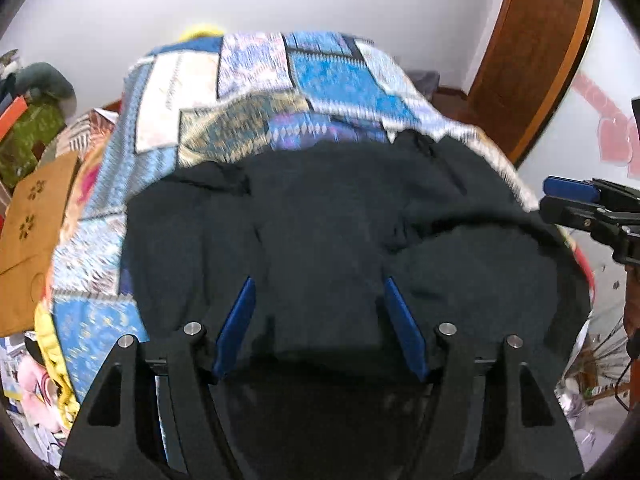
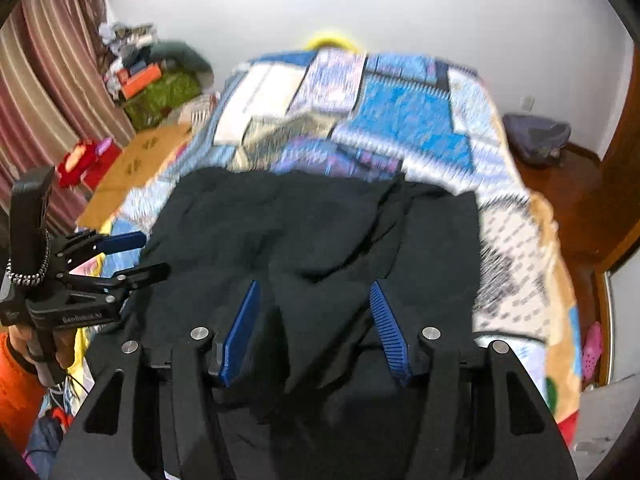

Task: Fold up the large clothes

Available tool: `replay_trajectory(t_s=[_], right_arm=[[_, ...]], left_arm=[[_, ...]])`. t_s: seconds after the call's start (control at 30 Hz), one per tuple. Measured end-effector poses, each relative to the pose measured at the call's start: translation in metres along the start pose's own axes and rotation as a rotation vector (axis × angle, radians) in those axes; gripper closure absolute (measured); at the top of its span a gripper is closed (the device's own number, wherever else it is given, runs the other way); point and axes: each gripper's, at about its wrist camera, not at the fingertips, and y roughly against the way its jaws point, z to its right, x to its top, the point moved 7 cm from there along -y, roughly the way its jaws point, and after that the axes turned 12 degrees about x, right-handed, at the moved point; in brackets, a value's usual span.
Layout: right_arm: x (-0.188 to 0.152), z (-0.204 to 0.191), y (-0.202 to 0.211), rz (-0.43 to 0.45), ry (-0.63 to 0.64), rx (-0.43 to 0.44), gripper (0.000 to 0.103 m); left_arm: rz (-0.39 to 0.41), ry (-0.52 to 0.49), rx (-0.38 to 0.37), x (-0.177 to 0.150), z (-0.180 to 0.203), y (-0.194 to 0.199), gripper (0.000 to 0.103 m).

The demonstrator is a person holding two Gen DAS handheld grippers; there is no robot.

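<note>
Hovering nearest each camera, the left gripper [image 1: 320, 284] and the right gripper [image 2: 316, 286] both have their blue-padded fingers spread wide apart, clamped on nothing. Beneath and just ahead of them lies the large black fabric garment [image 1: 332, 224], spread rumpled across the near half of the bed, with loose folds running through its middle. It rests on a blue and white patchwork bedspread [image 1: 256, 80] that covers the bed beyond it. Left of the bed sits a flat brown cardboard box [image 2: 140, 152]. Farthest back stands a plain white wall [image 2: 440, 8], with a brown wooden door [image 1: 532, 60] at the right.
</note>
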Motion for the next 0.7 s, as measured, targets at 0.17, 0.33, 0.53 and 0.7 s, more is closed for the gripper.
replay_trajectory(t_s=[0.17,0.33,0.53,0.7], right_arm=[[-0.045,0.007,-0.033,-0.105,-0.06,0.026,0.041],[-0.057,0.009,-0.028,-0.127,-0.112,0.069,0.041],[-0.033,0.006,0.002,-0.08,-0.092,0.072,0.041],[-0.007,0.019,0.027,0.009,-0.054,0.02,0.041]], left_arm=[[-0.09,-0.069,0.023,-0.034,0.012,-0.035,0.036],[-0.077,0.018,-0.026,-0.04,0.004,-0.027,0.036],[0.006,0.087,-0.041,-0.024,-0.026,0.011,0.036],[0.087,0.193,-0.019,-0.002,-0.084,0.033,0.031]])
